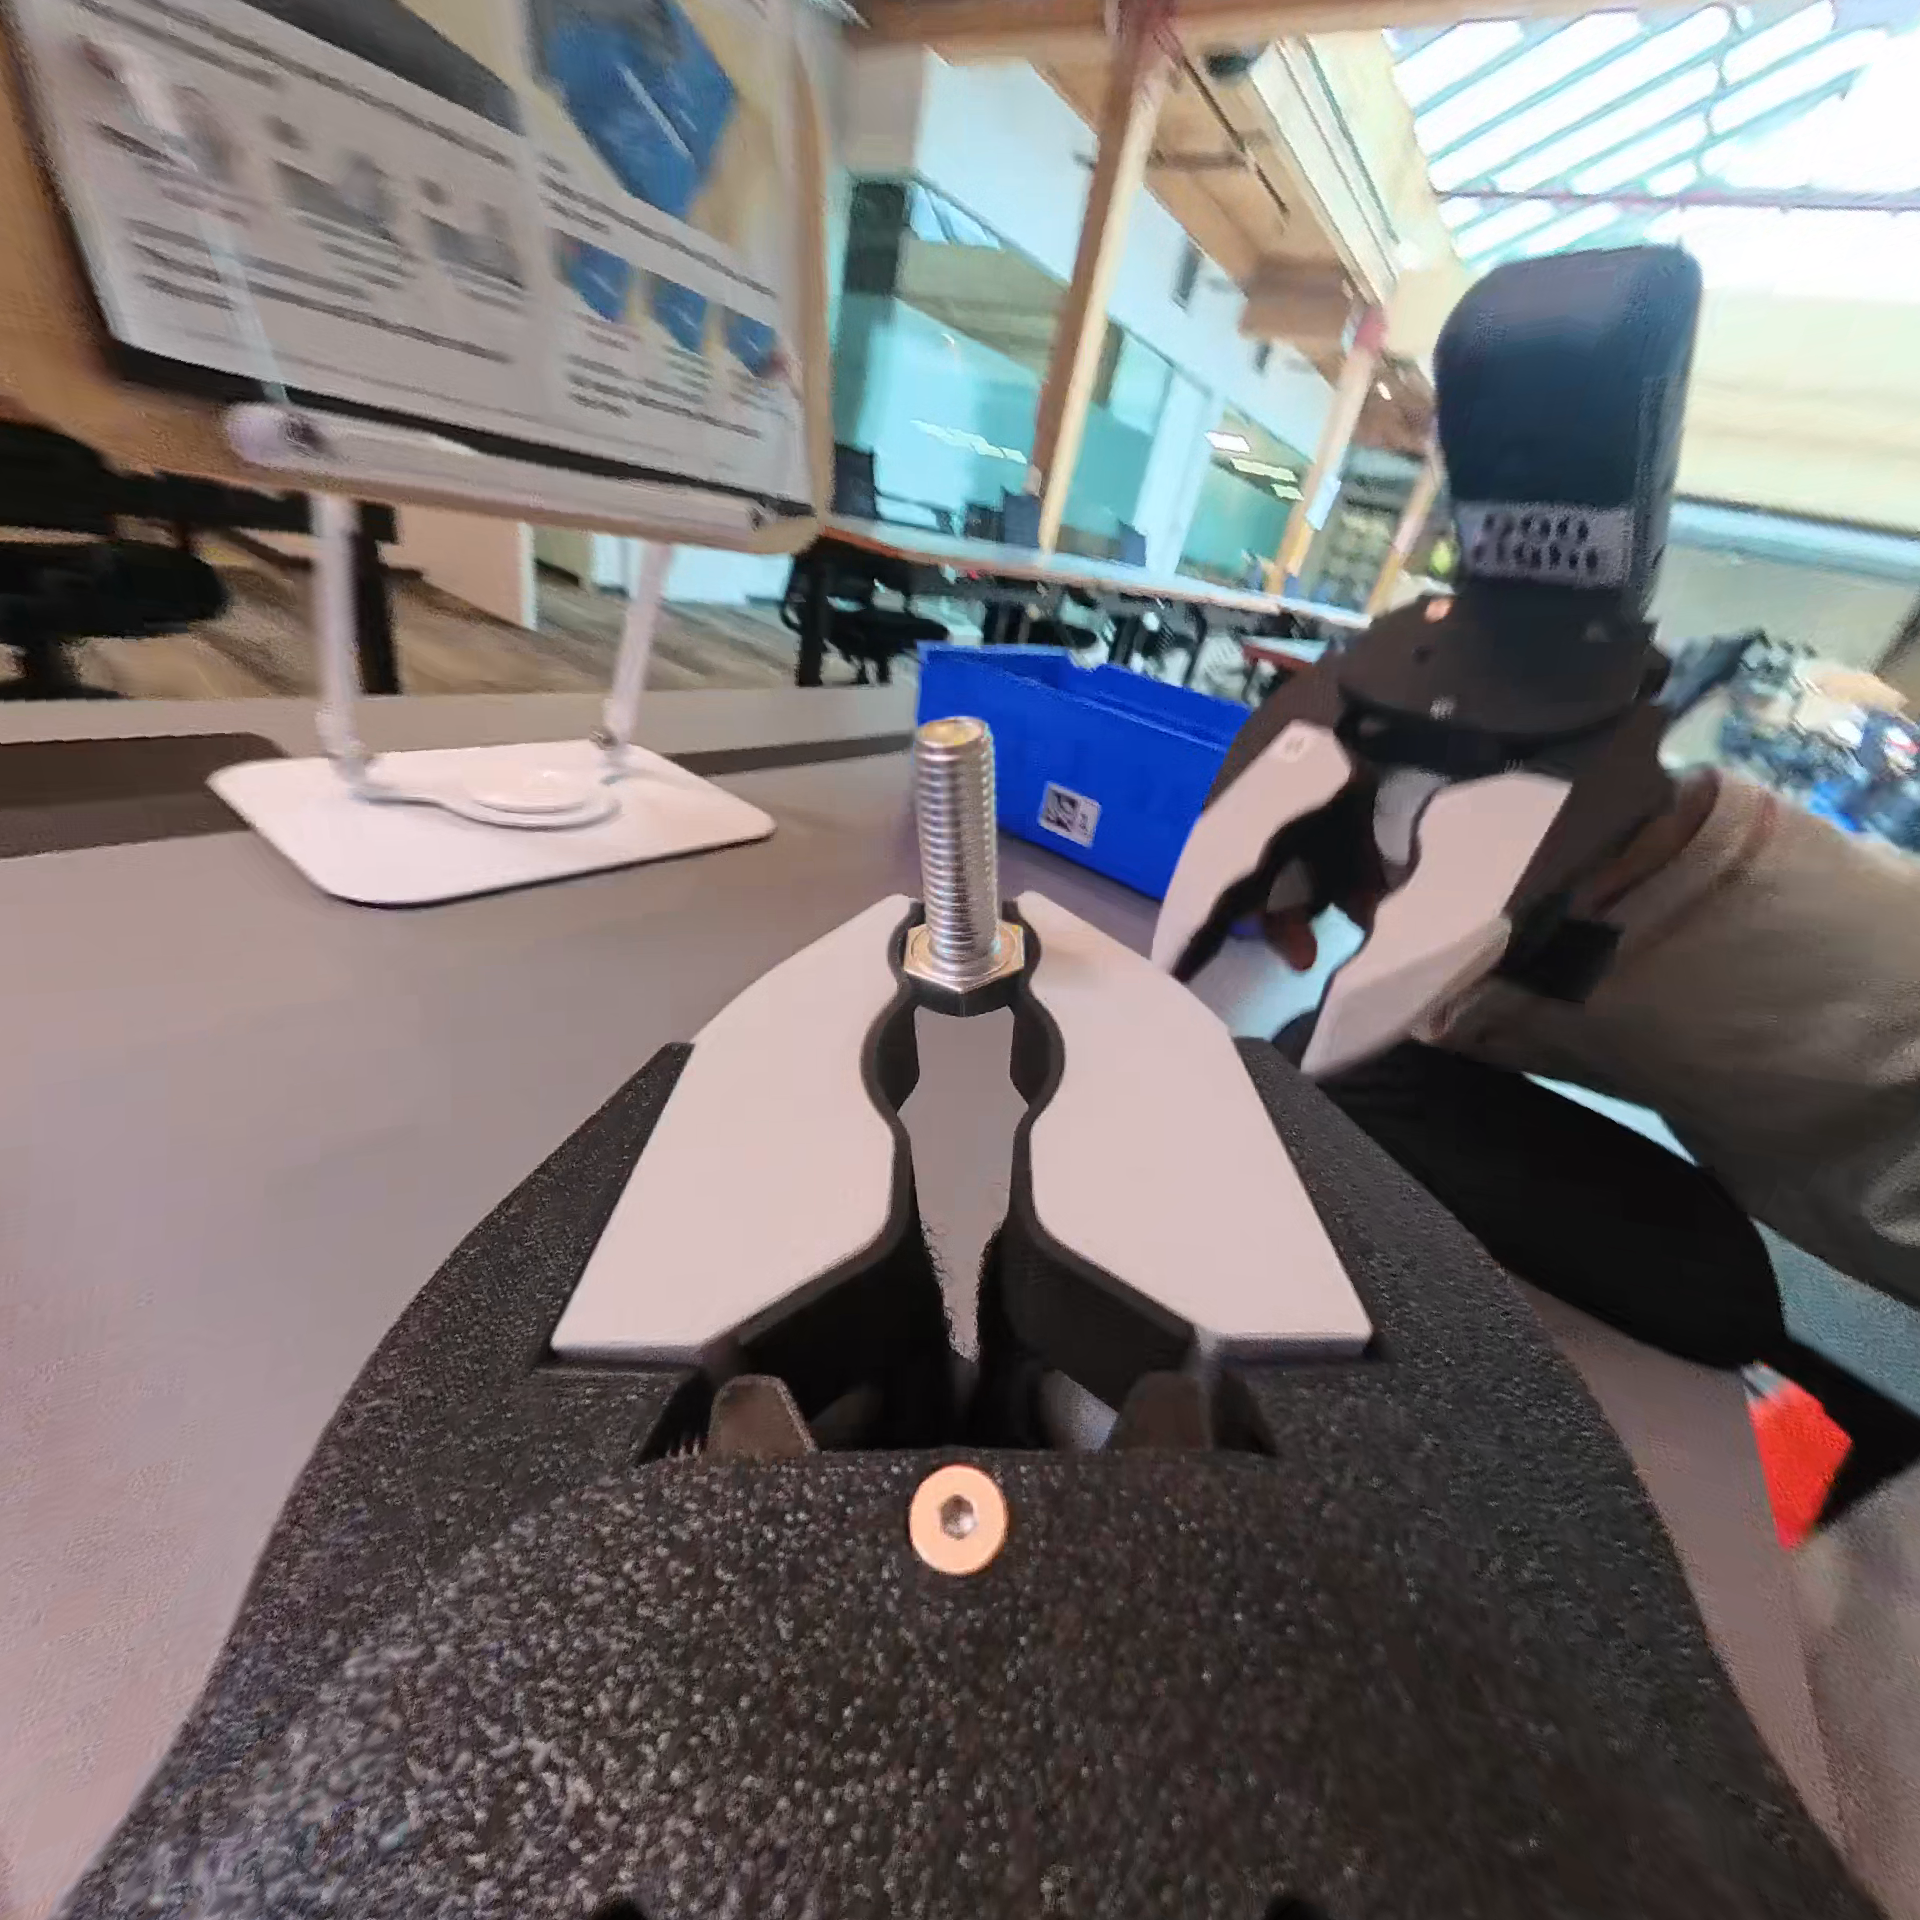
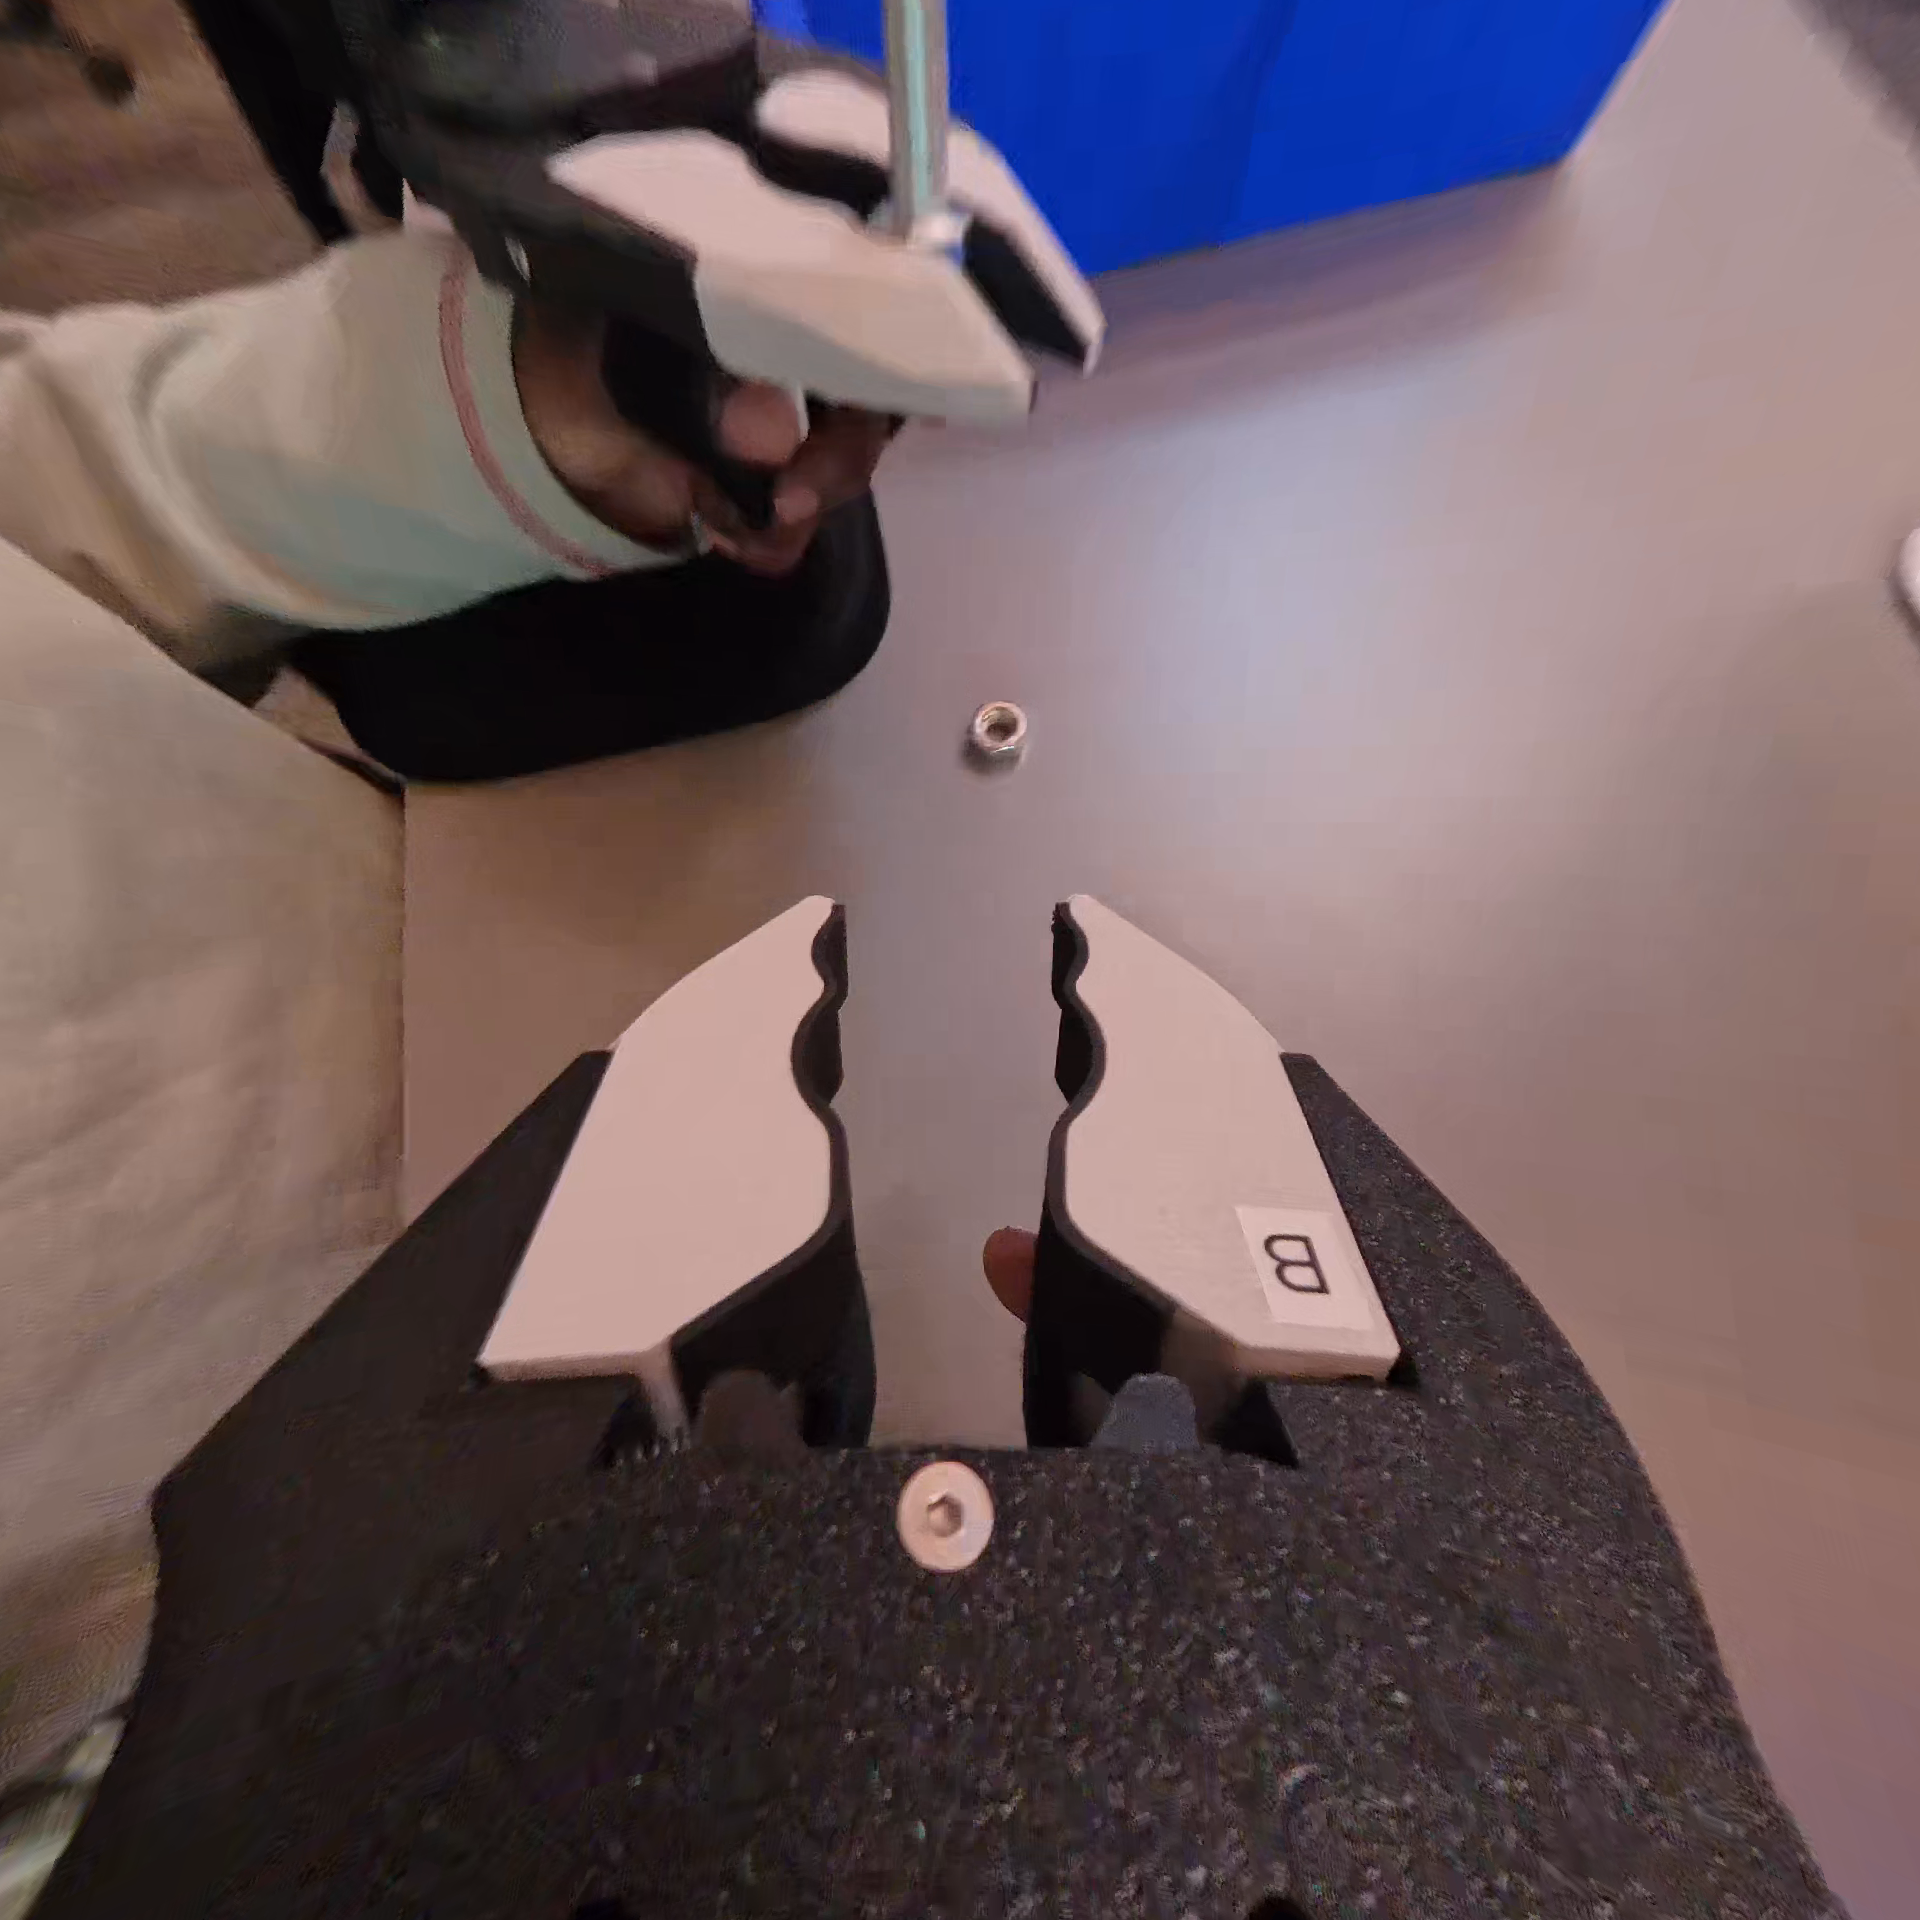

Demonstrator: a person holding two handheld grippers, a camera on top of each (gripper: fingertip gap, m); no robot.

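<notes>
While its hex head is pinched between the pads, a silver bolt (image 1: pixel 954 831) is held upright by the left hand-held gripper (image 1: pixel 961 961) | right hand-held gripper (image 2: pixel 948 914) is spread, nothing gripped | a small silver nut (image 2: pixel 994 734) lies beyond on the grey tabletop (image 2: pixel 1351 727) | blue bin (image 1: pixel 1081 769) stands farther off.

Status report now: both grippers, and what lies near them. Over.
Left gripper shut on silver bolt, held by its head, thread upright. Right gripper open, nothing between fingers. Small nut on grey table ahead of it. Blue bin behind.
</notes>
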